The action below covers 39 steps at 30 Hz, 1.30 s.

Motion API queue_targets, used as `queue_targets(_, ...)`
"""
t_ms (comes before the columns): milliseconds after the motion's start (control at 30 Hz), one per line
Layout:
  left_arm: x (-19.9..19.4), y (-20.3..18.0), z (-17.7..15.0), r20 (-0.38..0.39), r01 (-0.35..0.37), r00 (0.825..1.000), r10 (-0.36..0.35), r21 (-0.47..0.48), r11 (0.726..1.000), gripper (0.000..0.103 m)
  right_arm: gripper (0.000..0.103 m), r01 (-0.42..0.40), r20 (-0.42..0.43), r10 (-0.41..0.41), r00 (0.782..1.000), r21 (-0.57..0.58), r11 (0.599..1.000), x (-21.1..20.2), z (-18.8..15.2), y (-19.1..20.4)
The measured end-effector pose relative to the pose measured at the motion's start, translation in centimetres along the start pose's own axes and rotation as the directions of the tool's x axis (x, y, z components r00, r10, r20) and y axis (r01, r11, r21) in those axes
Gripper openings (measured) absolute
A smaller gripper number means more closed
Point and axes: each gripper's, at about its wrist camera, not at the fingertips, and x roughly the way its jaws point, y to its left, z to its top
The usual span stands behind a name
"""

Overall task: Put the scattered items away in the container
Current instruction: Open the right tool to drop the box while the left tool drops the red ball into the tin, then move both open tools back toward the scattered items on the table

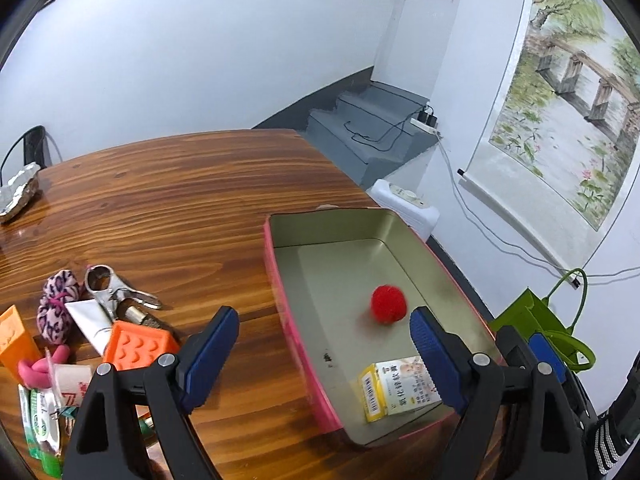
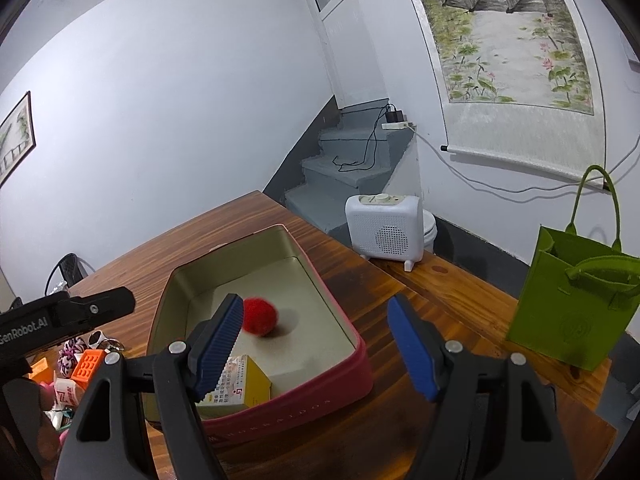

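A pink tin with a pale gold inside [image 1: 280,276] [image 2: 320,396] sits on the wooden table. In it lie a red pompom [image 1: 388,304] [image 2: 260,316] and a yellow-and-white medicine box [image 1: 396,388] [image 2: 244,388]. My left gripper [image 1: 324,356] is open and empty, above the tin's near left wall. My right gripper [image 2: 316,344] is open and empty, above the tin's near right corner. Scattered items lie left of the tin: an orange block [image 1: 140,348] [image 2: 88,364], a white tube [image 1: 90,320], a metal clip [image 1: 108,284], a pink patterned pouch [image 1: 58,304] and sachets [image 1: 44,416].
A crumpled foil tray [image 1: 18,192] sits at the table's far left. A green felt bag [image 2: 576,300] [image 1: 536,320] stands on the table right of the tin. A white heater [image 2: 384,228] stands behind the table near grey steps.
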Motion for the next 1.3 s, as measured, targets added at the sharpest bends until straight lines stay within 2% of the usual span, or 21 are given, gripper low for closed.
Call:
queue_targets(267, -1.5, 1.5, -0.5, 0.010, -0.023, 1.000, 0.024, -0.032, 0.999, 0.089, 0.078, -0.002, -0.008, 0.002, 1.000, -0.024, 1.000, 0.3, -0.3, 0.6)
queue_targets(600, -4.1, 3.8, -1.7, 0.041, -0.106, 0.993, 0.108, -0.045, 0.993, 0.089, 0.079, -0.032, 0.010, 0.033, 0.999, -0.043, 0.999, 0.1, -0.4, 1.1)
queue_targets(767, -5.7, 6.9, -2.6, 0.049, -0.158, 0.985, 0.163, -0.090, 0.983, 0.089, 0.080, -0.068, 0.030, 0.070, 0.997, -0.083, 0.994, -0.2, -0.4, 2.0)
queue_targets(1000, -7.7, 12.5, -3.5, 0.054, -0.246, 0.964, 0.261, -0.192, 0.950, 0.089, 0.081, -0.061, 0.075, 0.074, 0.994, -0.154, 0.986, -0.6, -0.6, 3.5)
queue_targets(1167, -8.5, 16.8, -4.3, 0.031, -0.290, 0.950, 0.311, -0.276, 0.916, 0.089, 0.081, -0.038, 0.056, 0.049, 0.997, -0.181, 0.983, 0.0, -1.0, 4.1)
queue_targets(1300, -9.0, 19.0, -4.6, 0.019, -0.322, 0.939, 0.344, -0.301, 0.898, 0.089, 0.081, -0.017, 0.056, 0.029, 0.998, -0.203, 0.979, 0.2, -1.4, 4.6)
